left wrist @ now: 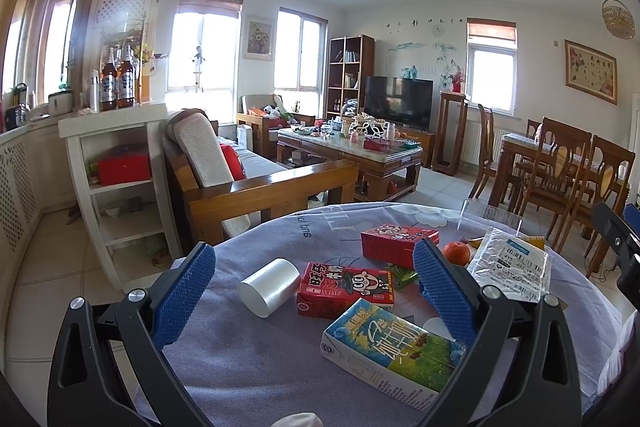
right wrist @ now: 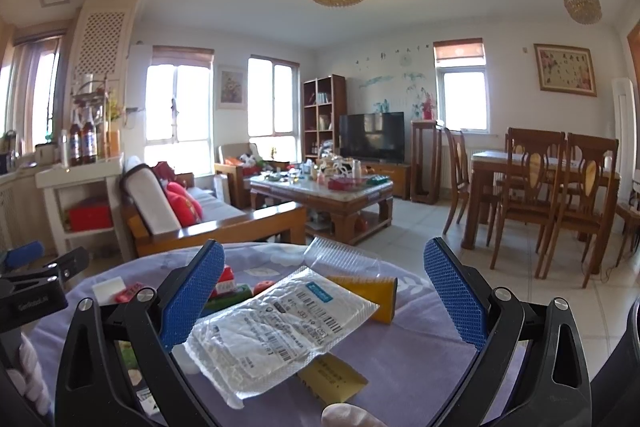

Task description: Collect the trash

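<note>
Left wrist view shows my left tool (left wrist: 314,287) spread wide over the red milk carton (left wrist: 346,289), long axis crosswise. On the tabletop's (right wrist: 400,355) right, my wide right tool (right wrist: 324,293) frames the nearer clear mailer bag (right wrist: 276,327), lying diagonally.

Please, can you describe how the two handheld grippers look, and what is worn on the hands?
Both the left gripper and the right gripper have black angular frames with cut-out slots, silver round bolts, and blue textured finger pads. A white glove is partly visible on a hand. No cables are visible.
</note>
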The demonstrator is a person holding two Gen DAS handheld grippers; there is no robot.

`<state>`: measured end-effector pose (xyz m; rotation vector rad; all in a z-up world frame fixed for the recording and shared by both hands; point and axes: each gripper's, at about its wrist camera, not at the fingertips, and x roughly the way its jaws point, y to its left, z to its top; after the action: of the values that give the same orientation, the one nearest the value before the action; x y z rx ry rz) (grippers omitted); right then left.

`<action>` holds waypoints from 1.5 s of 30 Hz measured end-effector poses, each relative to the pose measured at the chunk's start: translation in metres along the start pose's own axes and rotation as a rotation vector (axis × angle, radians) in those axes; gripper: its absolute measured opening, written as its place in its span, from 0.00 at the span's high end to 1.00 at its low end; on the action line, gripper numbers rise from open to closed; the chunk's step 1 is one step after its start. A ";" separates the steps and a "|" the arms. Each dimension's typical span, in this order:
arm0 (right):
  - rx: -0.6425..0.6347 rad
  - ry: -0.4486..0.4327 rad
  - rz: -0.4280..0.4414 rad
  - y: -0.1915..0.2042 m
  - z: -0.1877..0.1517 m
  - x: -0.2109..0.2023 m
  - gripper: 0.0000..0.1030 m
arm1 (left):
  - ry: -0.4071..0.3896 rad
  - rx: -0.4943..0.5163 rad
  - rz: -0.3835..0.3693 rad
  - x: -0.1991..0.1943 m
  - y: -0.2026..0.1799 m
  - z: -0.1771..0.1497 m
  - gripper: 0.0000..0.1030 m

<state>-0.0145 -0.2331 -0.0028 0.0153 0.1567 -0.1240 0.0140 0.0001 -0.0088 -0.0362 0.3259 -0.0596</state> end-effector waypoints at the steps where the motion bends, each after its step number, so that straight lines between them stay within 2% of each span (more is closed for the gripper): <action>1: 0.000 0.000 0.000 0.000 0.000 0.000 0.05 | 0.000 0.000 0.000 0.000 0.000 0.000 0.05; 22: -0.004 0.021 -0.003 0.005 -0.004 0.001 0.05 | 0.002 -0.001 -0.002 0.000 -0.002 0.000 0.05; 25: 0.003 0.027 -0.001 0.004 -0.004 0.000 0.05 | 0.022 -0.015 -0.023 0.003 0.000 -0.001 0.05; 28: 0.018 0.039 0.004 0.000 -0.002 0.002 0.05 | 0.090 -0.068 -0.082 0.013 0.010 -0.002 0.05; 34: 0.101 0.121 0.060 -0.016 -0.002 0.017 0.05 | 0.298 -0.282 -0.213 0.045 0.056 -0.010 0.05; 37: 0.135 0.177 0.119 -0.025 -0.002 0.026 0.05 | 0.350 -0.288 -0.225 0.053 0.076 -0.006 0.05; 40: 0.127 0.246 0.139 -0.030 0.001 0.037 0.05 | 0.402 -0.276 -0.250 0.064 0.091 0.001 0.05; 45: 0.128 0.369 0.193 -0.040 0.005 0.062 0.05 | 0.533 -0.188 -0.249 0.094 0.098 0.008 0.05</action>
<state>0.0421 -0.2809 -0.0078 0.1811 0.5145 0.0630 0.1104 0.0922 -0.0354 -0.2501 0.8587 -0.2882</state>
